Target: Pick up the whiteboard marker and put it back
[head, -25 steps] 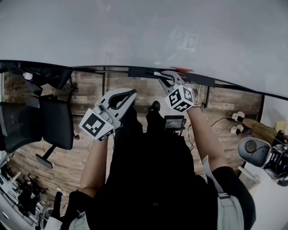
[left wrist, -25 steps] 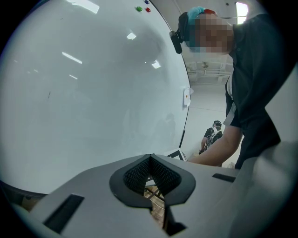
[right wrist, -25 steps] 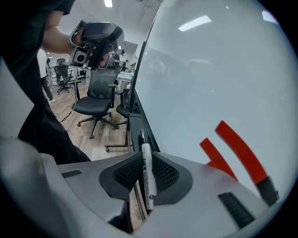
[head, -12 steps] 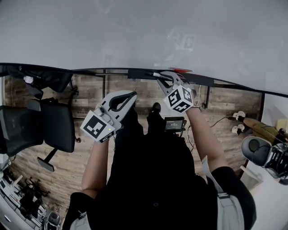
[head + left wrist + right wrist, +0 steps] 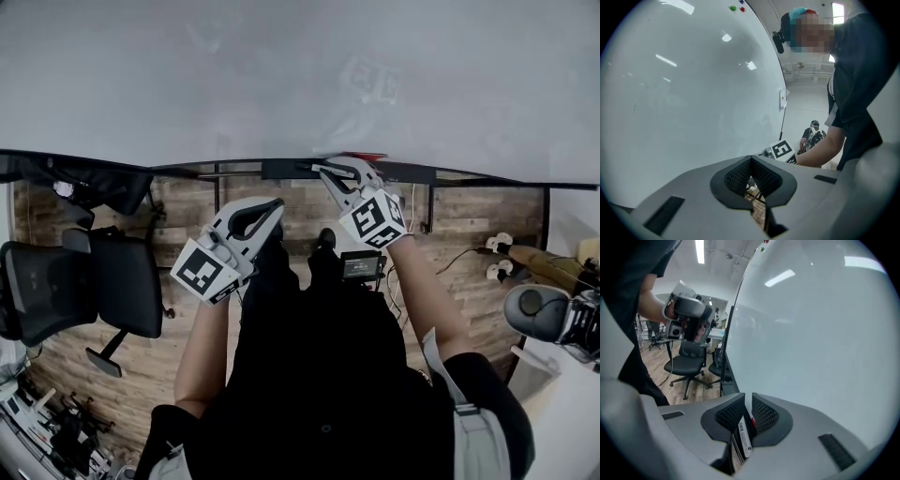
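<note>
Whiteboard marker (image 5: 744, 437) in outstretched right gripper (image 5: 747, 399)

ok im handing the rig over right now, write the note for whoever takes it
Left gripper: shut, empty, held in front of the white whiteboard.
Right gripper: shut on the red-tipped whiteboard marker with a white label, at the black tray under the board.
Done: marker is gripped.
Left: likely set it in the tray, open the jaws, pull away.
</note>
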{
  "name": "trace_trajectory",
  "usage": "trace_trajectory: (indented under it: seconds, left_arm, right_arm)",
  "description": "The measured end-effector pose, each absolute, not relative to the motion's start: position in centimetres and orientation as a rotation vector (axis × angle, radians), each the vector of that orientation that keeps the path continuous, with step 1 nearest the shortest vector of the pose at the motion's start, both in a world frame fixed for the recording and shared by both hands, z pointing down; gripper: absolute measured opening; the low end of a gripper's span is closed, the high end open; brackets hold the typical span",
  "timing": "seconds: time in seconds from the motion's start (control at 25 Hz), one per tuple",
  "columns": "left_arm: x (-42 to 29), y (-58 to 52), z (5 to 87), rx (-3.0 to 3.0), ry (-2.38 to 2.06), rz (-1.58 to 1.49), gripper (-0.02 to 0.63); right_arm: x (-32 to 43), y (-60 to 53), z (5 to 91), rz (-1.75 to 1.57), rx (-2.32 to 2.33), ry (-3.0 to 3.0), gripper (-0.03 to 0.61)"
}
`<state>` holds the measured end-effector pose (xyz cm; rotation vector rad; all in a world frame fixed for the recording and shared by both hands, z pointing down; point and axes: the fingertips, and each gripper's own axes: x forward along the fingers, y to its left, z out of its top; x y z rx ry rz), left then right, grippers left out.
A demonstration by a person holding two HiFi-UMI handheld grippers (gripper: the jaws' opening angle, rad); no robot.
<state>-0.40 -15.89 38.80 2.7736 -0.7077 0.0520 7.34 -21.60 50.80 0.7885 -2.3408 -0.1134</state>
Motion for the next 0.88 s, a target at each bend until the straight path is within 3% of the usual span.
trace_trajectory:
  seconds: [0.64,0.88]
  left_arm:
    - [4.8,-16.3,32.8,2.963,-0.548,0.013,0.012]
    - [6.9,-15.7,30.7,3.009,-0.501,-0.002,0.012]
  right_arm:
    - [9.5,-17.9,32.0,-0.062,1.007,-2.717,0.020]
    - [11.7,-15.6,27.7,0.143,1.028,-2.979,0.020]
